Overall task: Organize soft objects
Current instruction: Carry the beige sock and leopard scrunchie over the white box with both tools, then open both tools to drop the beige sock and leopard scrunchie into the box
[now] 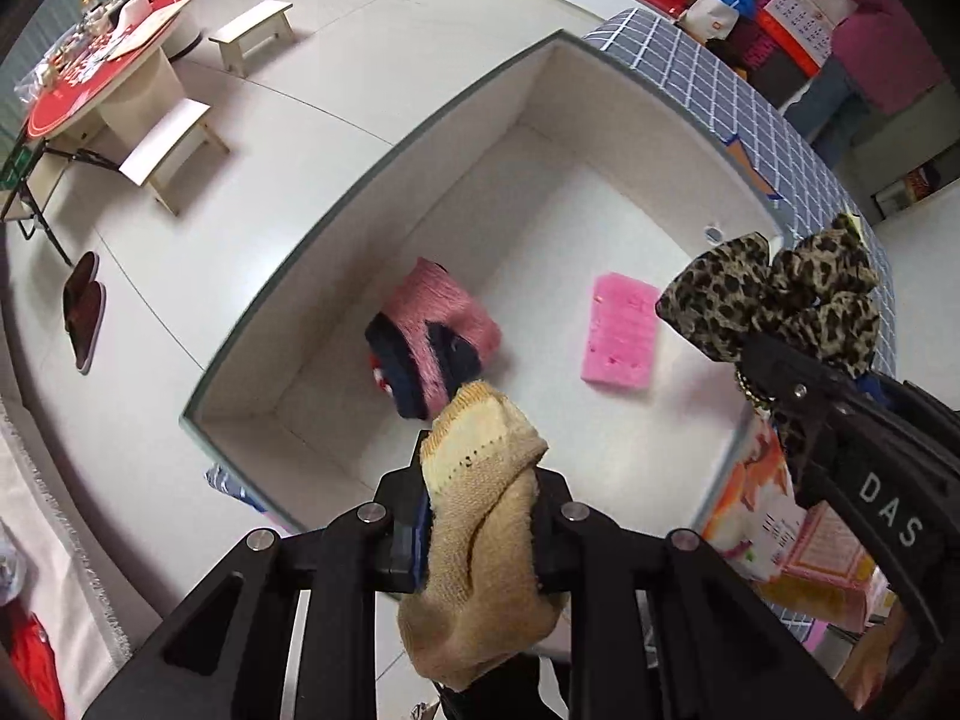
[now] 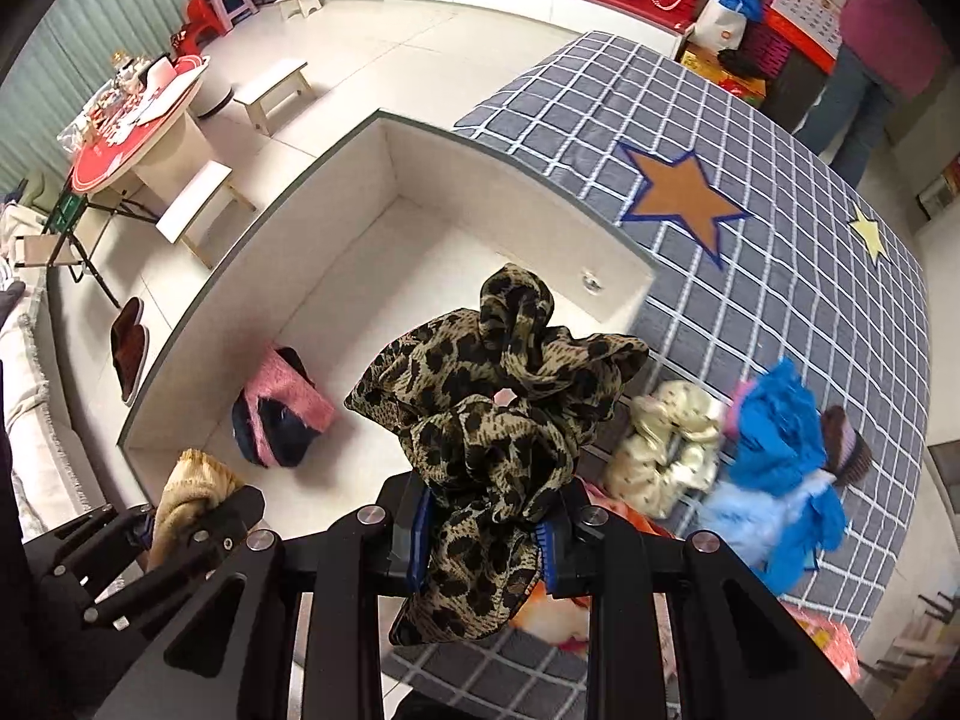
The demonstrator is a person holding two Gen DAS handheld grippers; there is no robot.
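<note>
My left gripper [image 1: 480,516] is shut on a tan knitted sock [image 1: 486,540] and holds it over the near rim of a white open box [image 1: 360,180]. My right gripper [image 2: 486,522] is shut on a leopard-print scrunchie [image 2: 492,396] above the box's near right corner; it also shows in the left wrist view [image 1: 774,300]. Inside the box lie a pink and navy fuzzy item [image 1: 432,330] and a pink sponge [image 1: 621,330]. The left gripper with the sock shows at the lower left of the right wrist view [image 2: 186,498].
The box [image 2: 288,192] stands beside a grey checked cloth [image 2: 750,240] with star patches. On the cloth lie a cream scrunchie [image 2: 660,456], a blue fluffy item [image 2: 780,468] and a brown hair tie [image 2: 846,444]. Stools, a round red table and slippers [image 1: 84,312] stand on the floor.
</note>
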